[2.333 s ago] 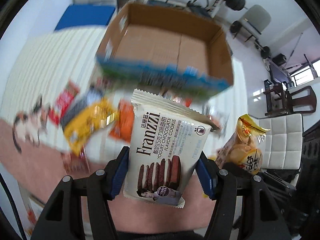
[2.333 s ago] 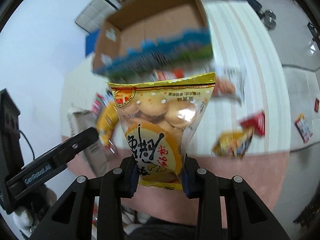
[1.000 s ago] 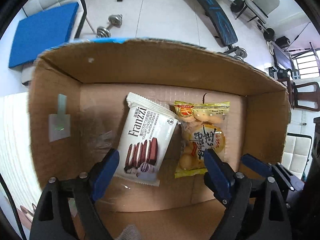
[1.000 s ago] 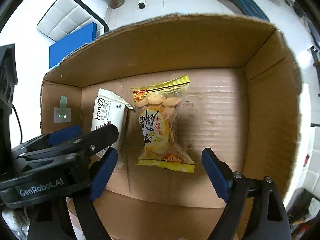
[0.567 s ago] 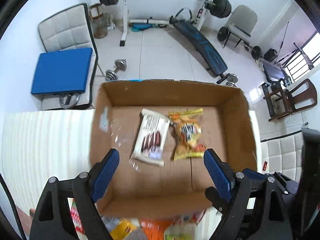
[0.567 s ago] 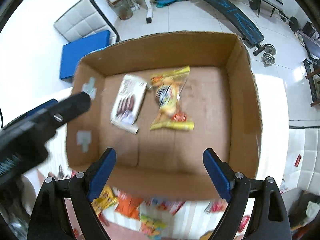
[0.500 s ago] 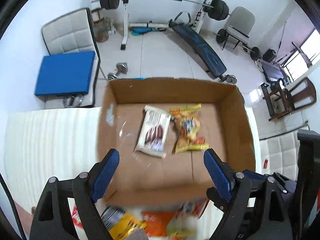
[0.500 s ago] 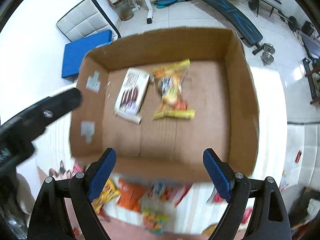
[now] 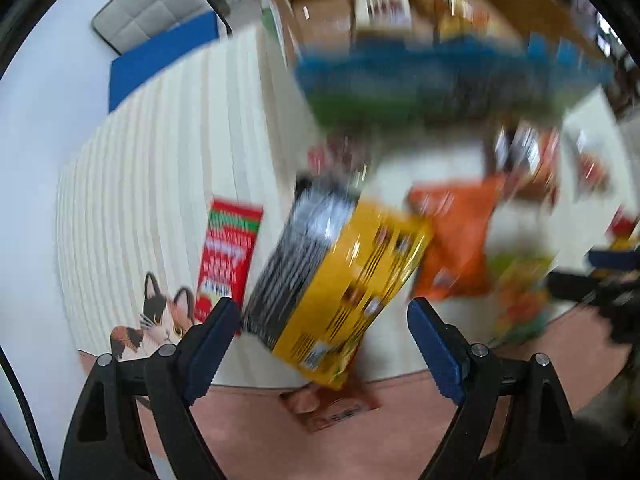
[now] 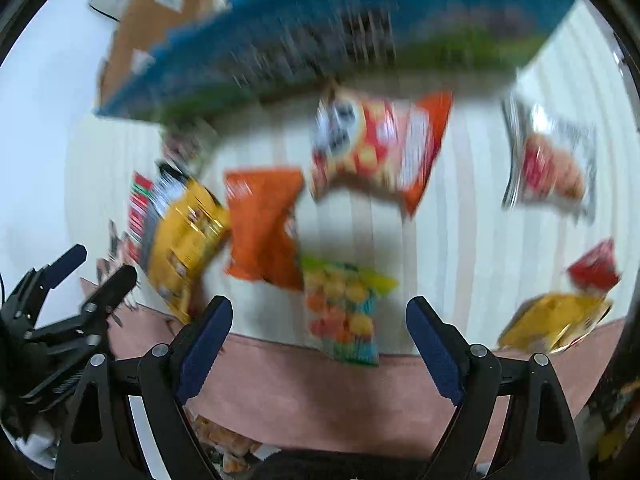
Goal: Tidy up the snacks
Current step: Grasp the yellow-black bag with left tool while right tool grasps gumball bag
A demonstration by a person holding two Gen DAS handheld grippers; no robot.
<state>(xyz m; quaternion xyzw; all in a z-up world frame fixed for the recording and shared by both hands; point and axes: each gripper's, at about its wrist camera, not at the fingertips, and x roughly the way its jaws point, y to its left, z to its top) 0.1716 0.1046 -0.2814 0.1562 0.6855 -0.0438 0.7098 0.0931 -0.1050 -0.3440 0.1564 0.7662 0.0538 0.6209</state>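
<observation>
- The counter (image 9: 168,152), covered in a cream ribbed mat with a cat picture by the left gripper's left finger, ran out to a pink front strip just ahead of both pairs of fingers; the widest bare mat lay beyond and left of the left gripper's fingers.
- The cardboard box (image 10: 152,20), its near wall printed blue and green, stood well beyond both pairs of fingers; its print was too blurred to read.
- The left gripper (image 9: 324,344) had its fingers spread wide with nothing clamped; a yellow-and-black packet (image 9: 340,280) lay on the counter in the gap between them, tilted, its writing unreadable.
- The right gripper (image 10: 320,340) was likewise spread and empty-handed, with a green-and-yellow candy bag (image 10: 344,312) lying between its fingers, across the mat's front edge.
- An orange packet (image 10: 260,224) lay just beyond the right gripper's left finger, touching the yellow-and-black one.
- A red packet (image 9: 228,256) lay just beyond the left gripper's left finger.
</observation>
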